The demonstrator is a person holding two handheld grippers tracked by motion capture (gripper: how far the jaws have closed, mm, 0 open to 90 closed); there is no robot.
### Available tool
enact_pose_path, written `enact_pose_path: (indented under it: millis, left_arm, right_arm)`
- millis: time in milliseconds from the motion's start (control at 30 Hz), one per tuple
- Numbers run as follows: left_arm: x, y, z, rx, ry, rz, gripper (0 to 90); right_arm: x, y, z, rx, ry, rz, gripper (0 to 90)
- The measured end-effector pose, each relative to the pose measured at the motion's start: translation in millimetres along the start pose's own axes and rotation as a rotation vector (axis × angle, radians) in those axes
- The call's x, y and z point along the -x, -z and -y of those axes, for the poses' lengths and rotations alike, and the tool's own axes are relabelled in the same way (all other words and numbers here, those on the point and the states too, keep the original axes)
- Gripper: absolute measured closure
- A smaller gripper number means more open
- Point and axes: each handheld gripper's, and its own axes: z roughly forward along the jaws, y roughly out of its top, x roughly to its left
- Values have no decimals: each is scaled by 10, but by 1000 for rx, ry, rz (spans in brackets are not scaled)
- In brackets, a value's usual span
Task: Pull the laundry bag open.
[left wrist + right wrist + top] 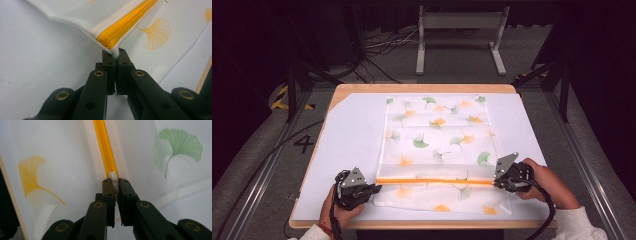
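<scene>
The left gripper (116,55) is clamping the pouch (439,145) corner at 9 o'clock. The right gripper (113,181) is pinching the white zipper pull (113,175) at 3 o'clock. The orange zipper (434,181) is looking fully closed, so opening remains.

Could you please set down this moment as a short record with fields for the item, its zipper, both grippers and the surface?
item: white mesh bag printed with green and orange leaves, lying flat
zipper: orange zipper running across the bag near its front edge
left gripper: shut on the bag's corner at the zipper's left end
right gripper: shut on a small white pull tab at the zipper's right end
surface: white mat on a wooden table
</scene>
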Motion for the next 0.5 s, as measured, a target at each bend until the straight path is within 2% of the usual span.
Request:
enact_pose_path:
  millis: [267, 500]
  left_arm:
    - [-7, 9, 5, 3, -2, -1, 875]
    - [0, 7, 7, 1, -1, 4, 876]
  right_arm:
    - [24, 24, 81, -28, -11, 9, 845]
    - [28, 28, 99, -26, -20, 5, 845]
